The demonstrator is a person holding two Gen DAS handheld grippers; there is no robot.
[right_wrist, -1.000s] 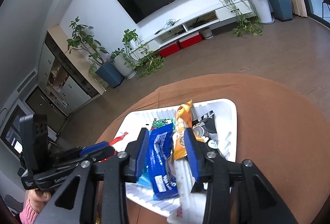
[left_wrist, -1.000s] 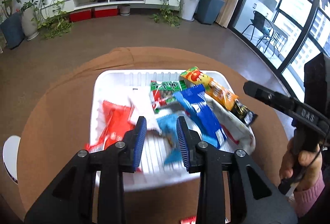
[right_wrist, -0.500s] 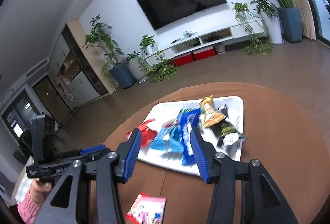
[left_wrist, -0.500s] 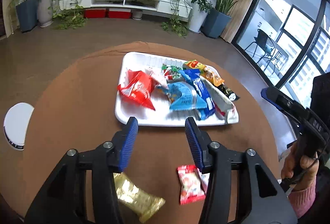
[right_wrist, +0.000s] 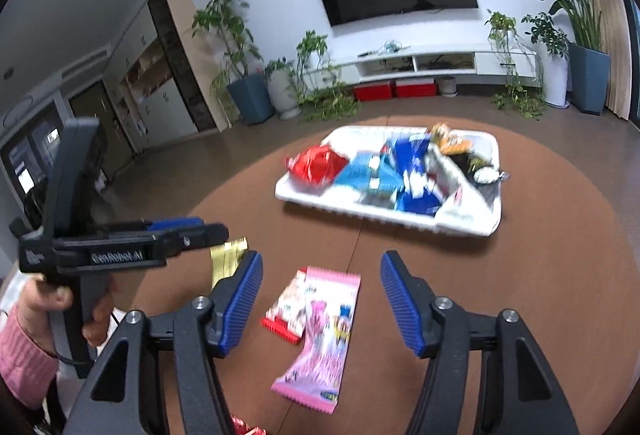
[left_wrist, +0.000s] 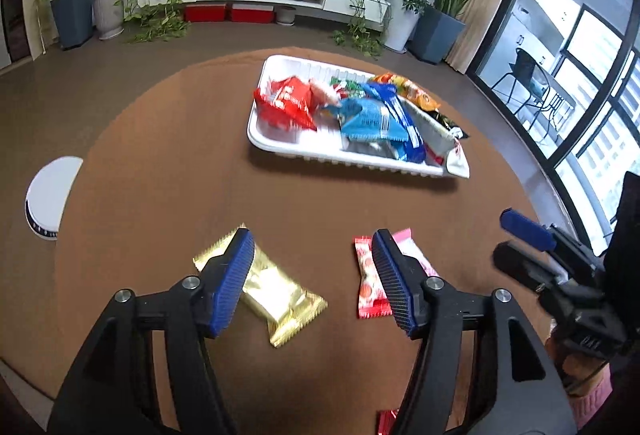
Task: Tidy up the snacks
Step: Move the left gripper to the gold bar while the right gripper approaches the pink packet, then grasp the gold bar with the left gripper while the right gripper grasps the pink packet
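Round brown tabletop (left_wrist: 168, 163). White ribbed plastic tray (left_wrist: 280, 141) toward far edge, heaped with crinkly snack packets (left_wrist: 372, 119), overlapping, labels blurred. Near edge: gold foil packet (left_wrist: 280, 295), red packet (right_wrist: 286, 309), glossy pink packet (right_wrist: 324, 339), lying flat. Left claw (left_wrist: 314, 279) and right claw (right_wrist: 322, 301) both apart, jaws just been opening, nothing gripped, ridged blue pads (left_wrist: 232, 283) partly hiding gold and red packets.
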